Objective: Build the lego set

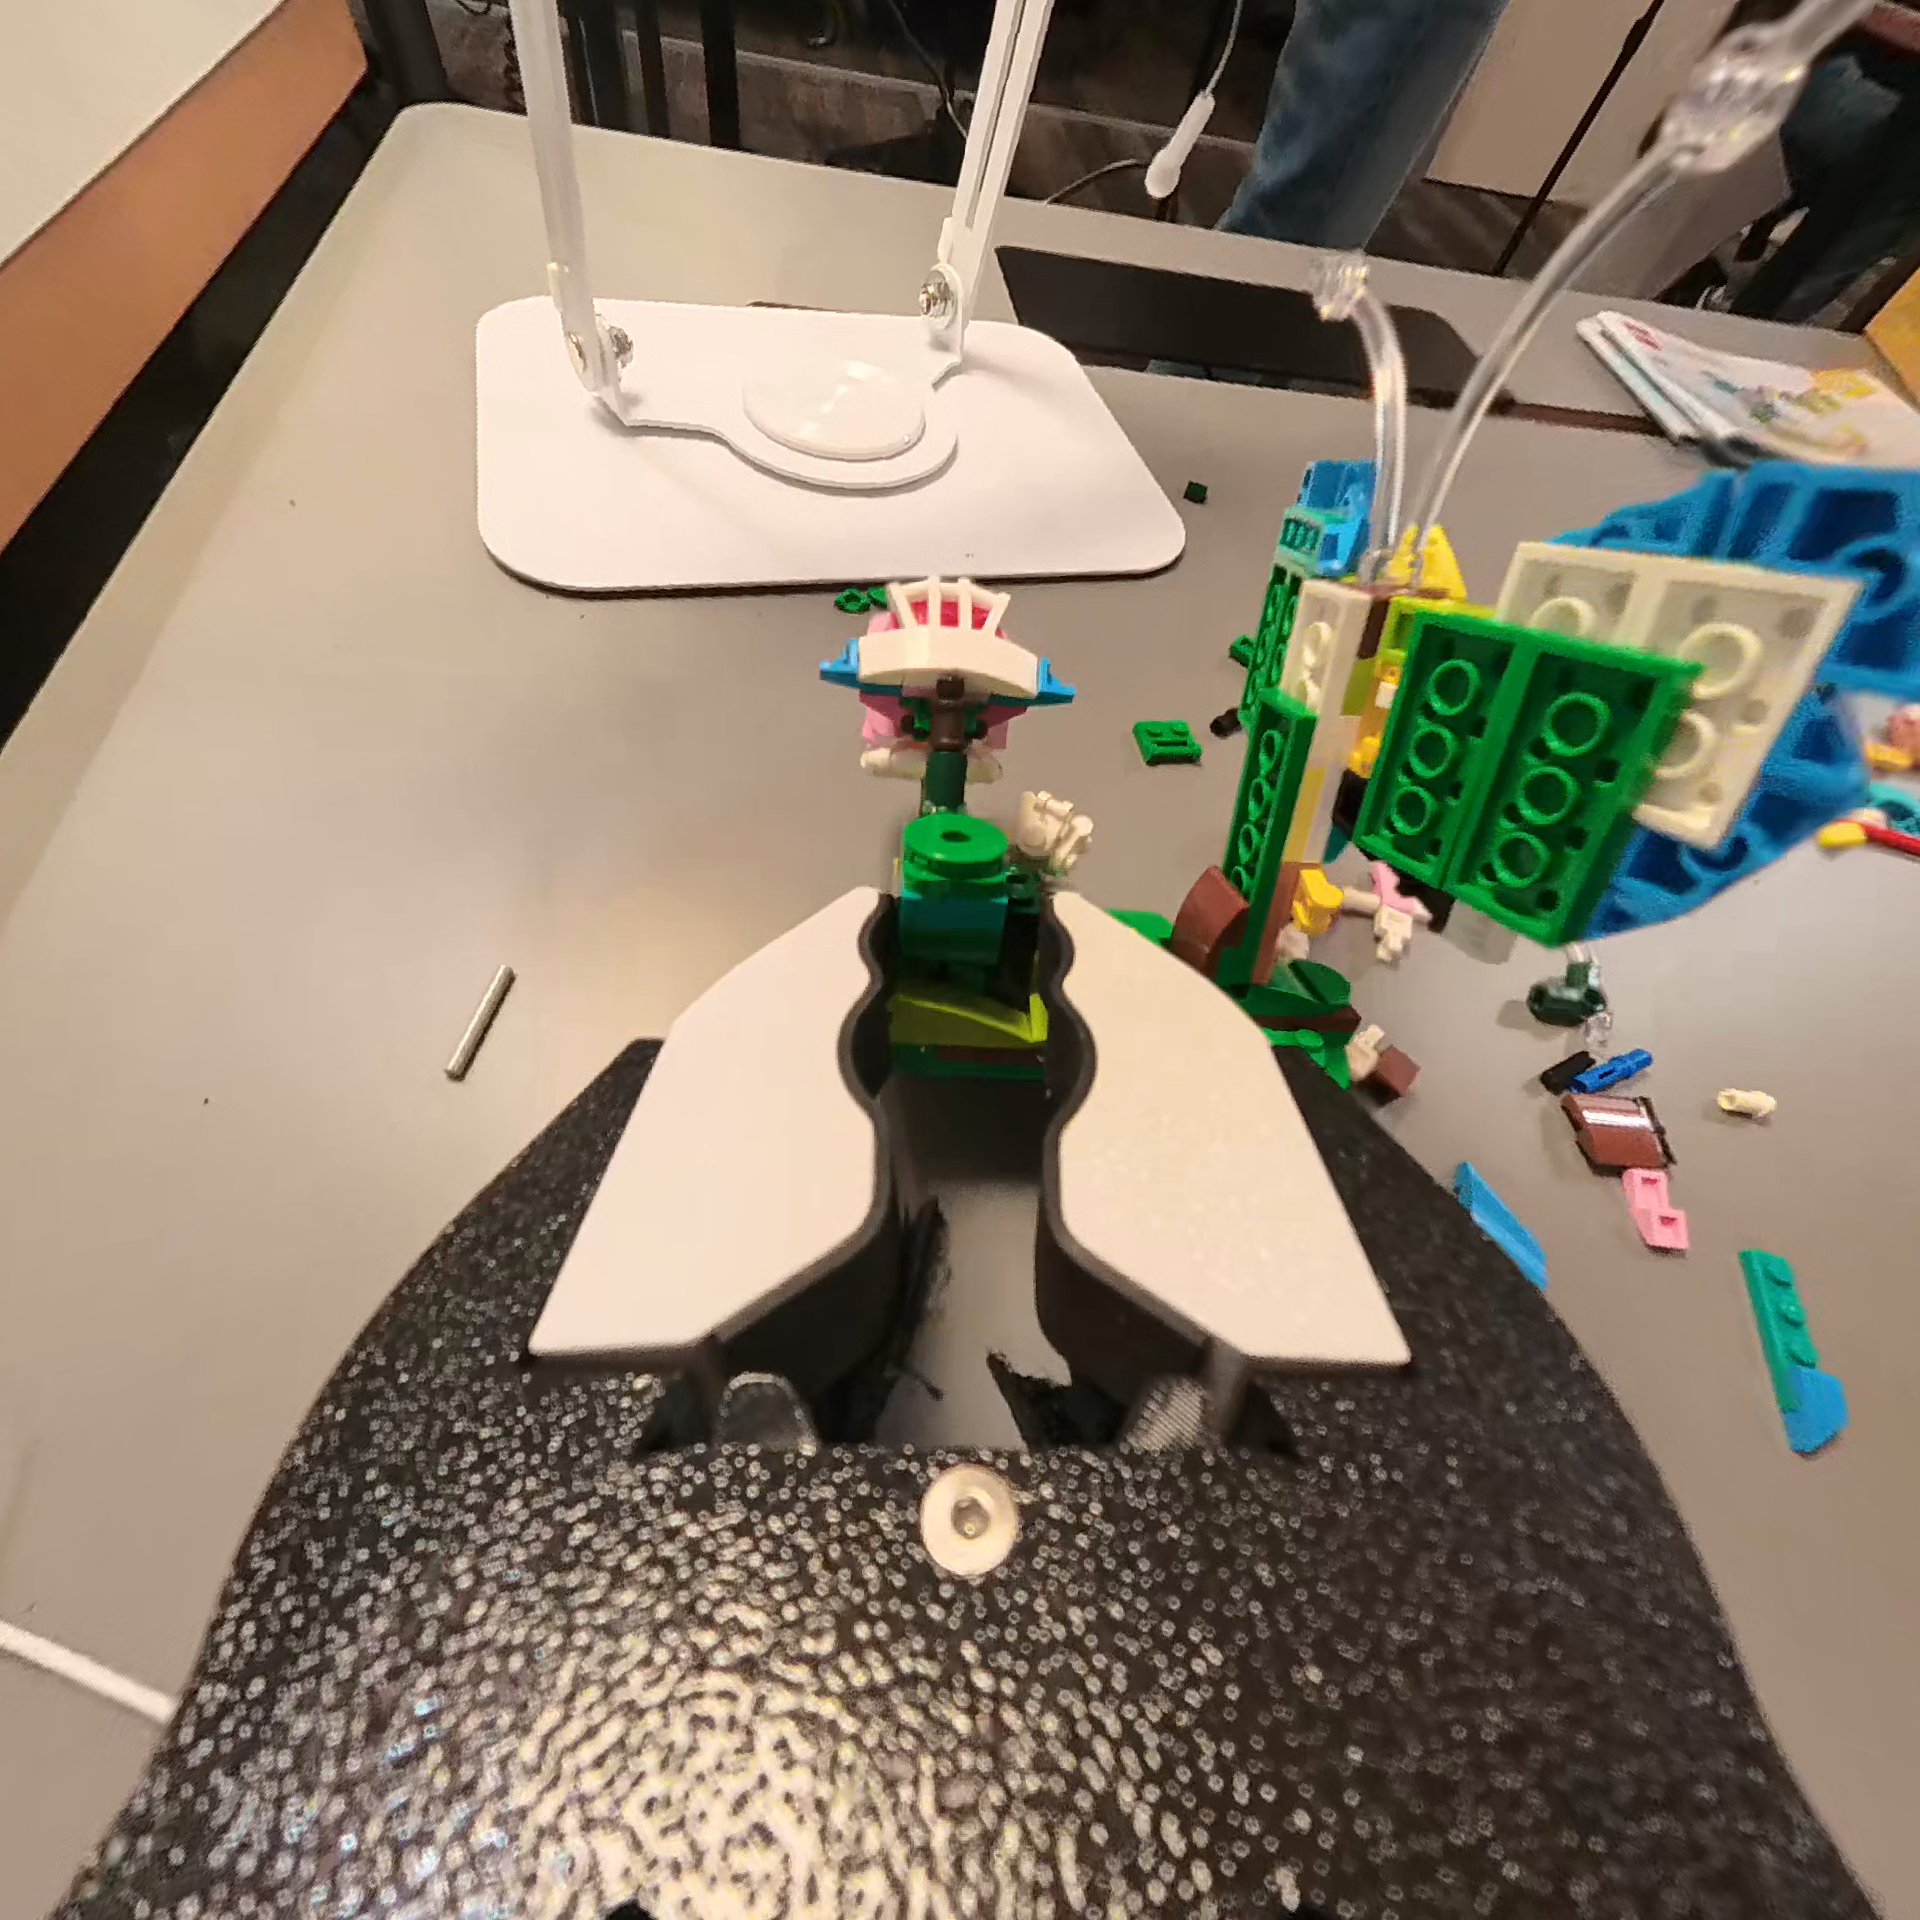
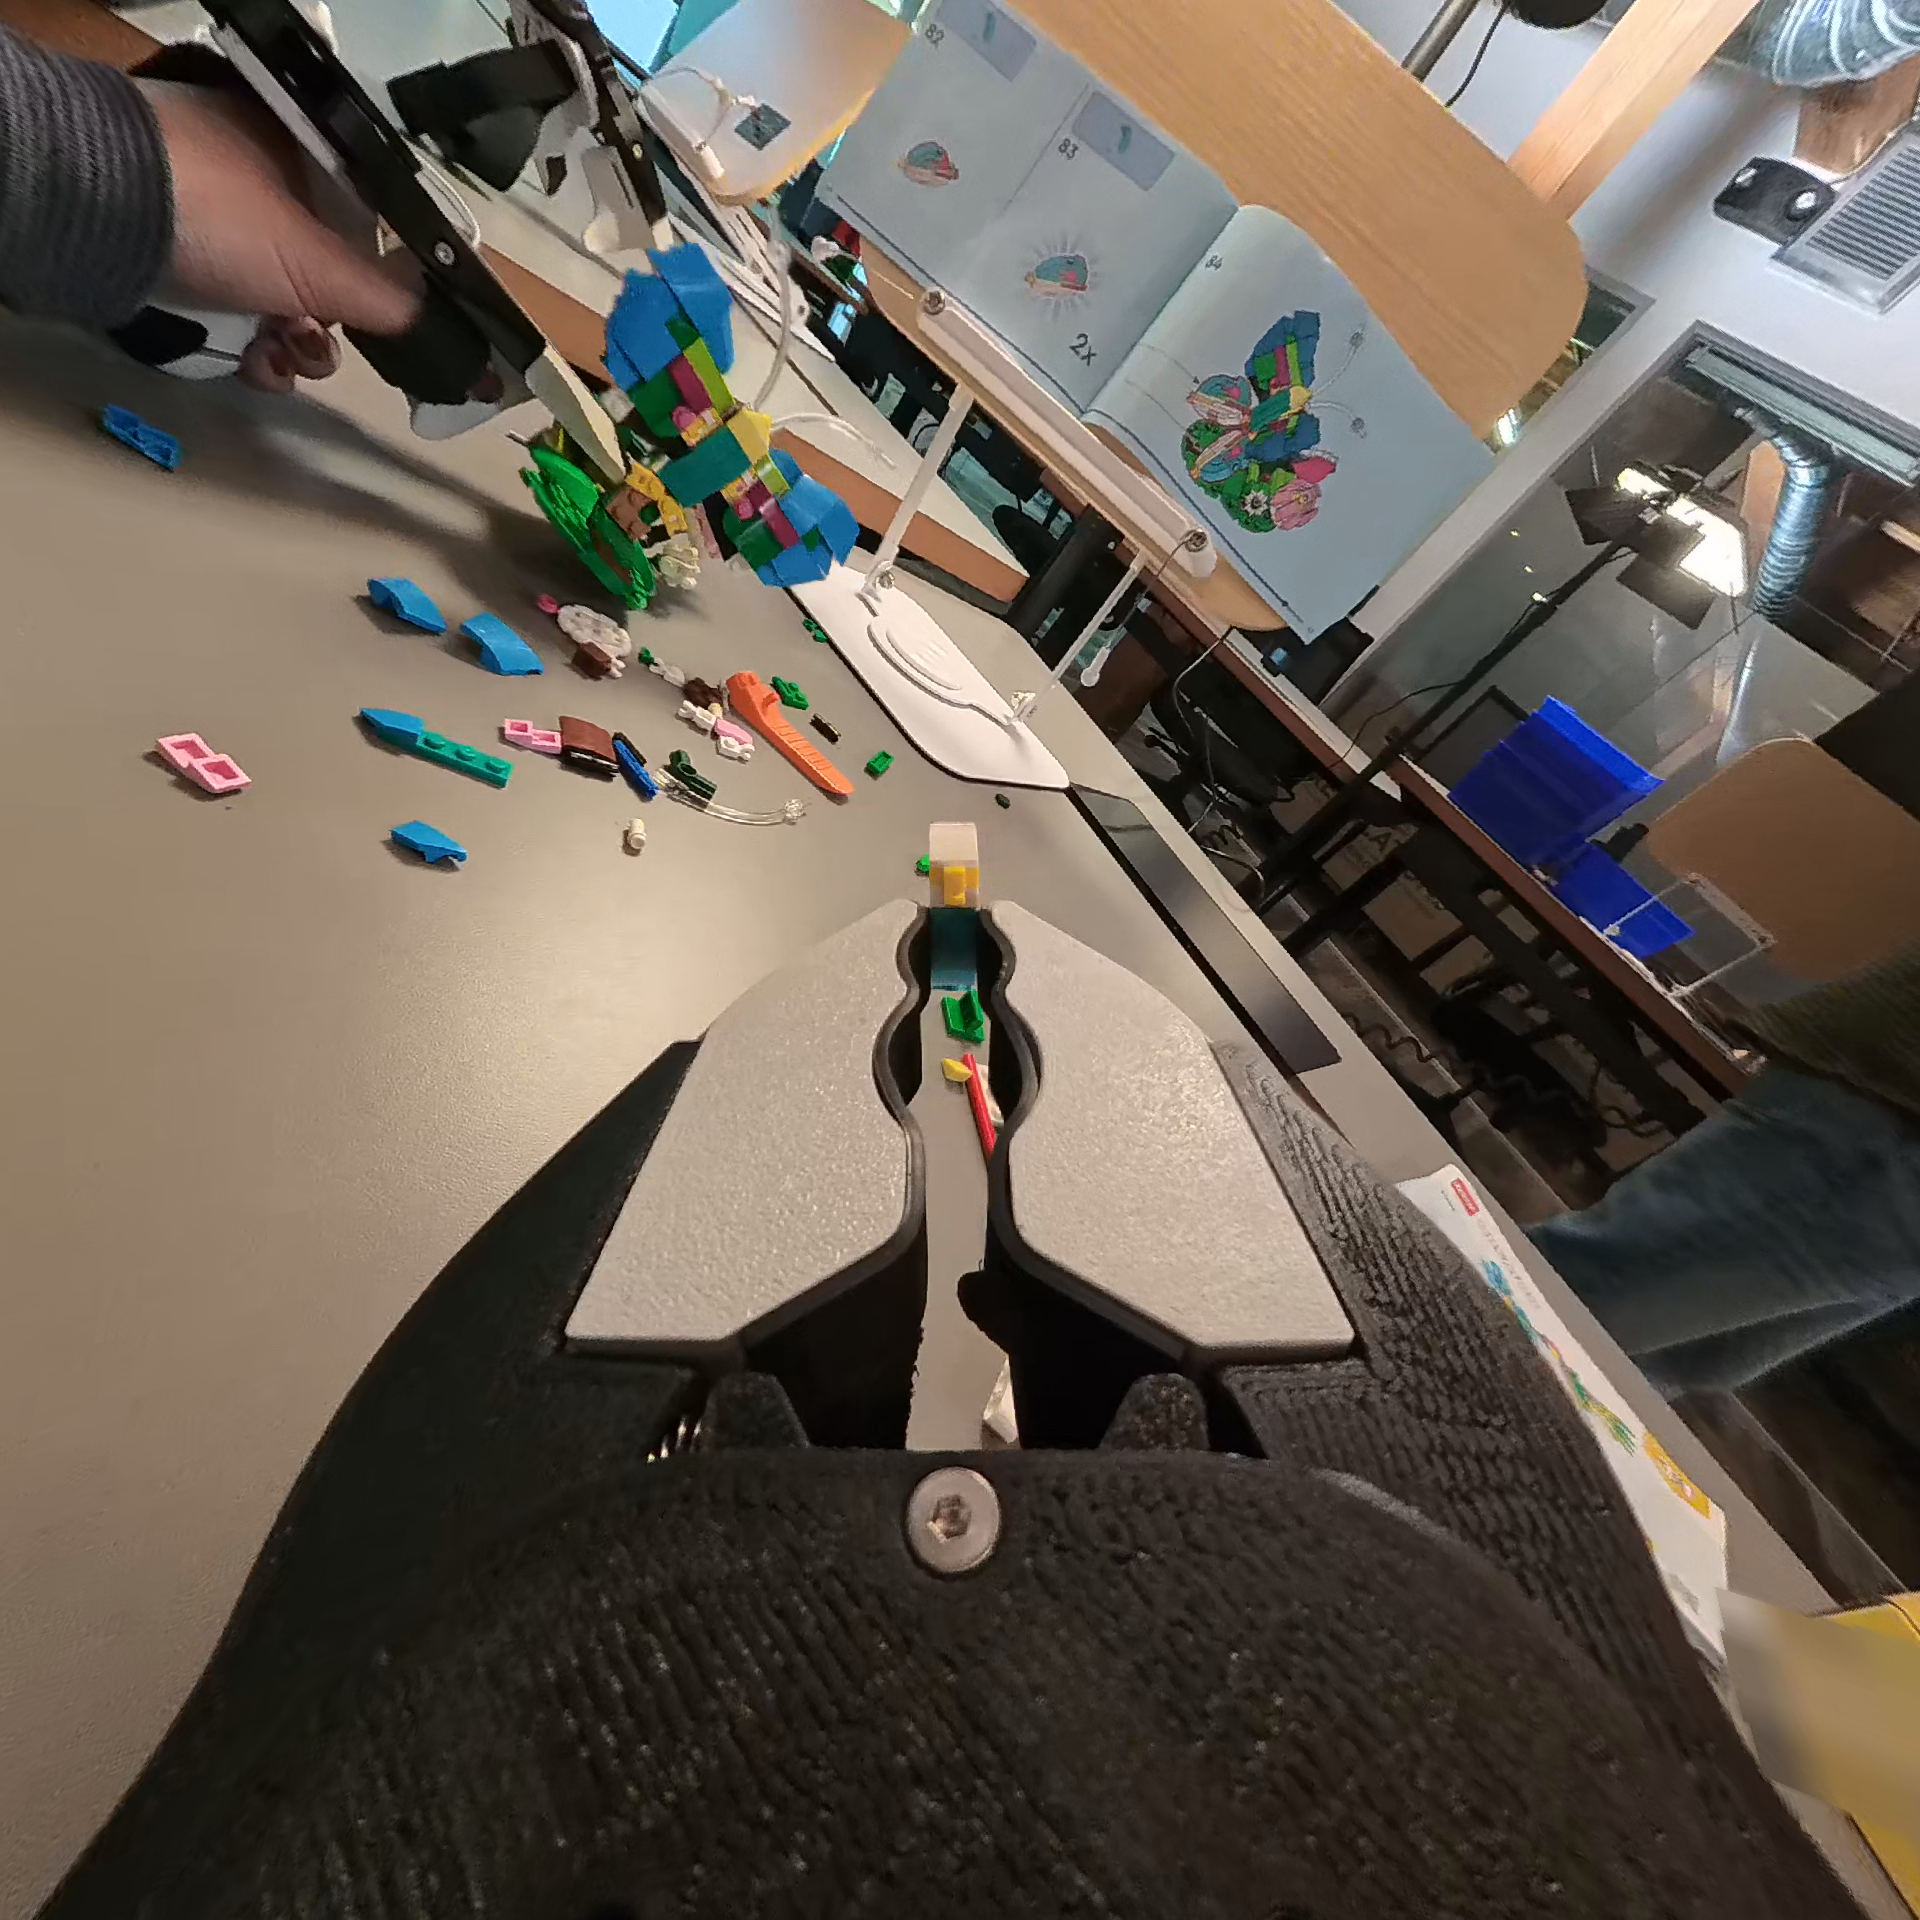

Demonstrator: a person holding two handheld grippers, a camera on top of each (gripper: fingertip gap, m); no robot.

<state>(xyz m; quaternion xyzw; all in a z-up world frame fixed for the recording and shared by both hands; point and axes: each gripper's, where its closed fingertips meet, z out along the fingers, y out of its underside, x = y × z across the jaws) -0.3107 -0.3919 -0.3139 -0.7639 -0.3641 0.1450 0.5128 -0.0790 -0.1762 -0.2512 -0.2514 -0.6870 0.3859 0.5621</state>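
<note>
Grey worktop (image 2: 260, 1039) carries scattered loose bricks (image 2: 436, 748). Left tool (image 1: 961, 935) is clamped on the green base of the butterfly model (image 1: 1455, 748), steadying it upright, while right tool (image 2: 954, 940) pinches a small teal-and-yellow piece (image 2: 954, 883) (presumably the next addition).

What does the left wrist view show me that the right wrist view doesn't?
Only the left wrist view: the left gripper shut on the flower stem build, and a loose metal pin.

Only the right wrist view: the right gripper shut on a small teal, yellow and white piece, the orange brick separator, and the open instruction book on its stand.

Both: the butterfly model, the white stand base, and loose bricks on the grey table.
</note>
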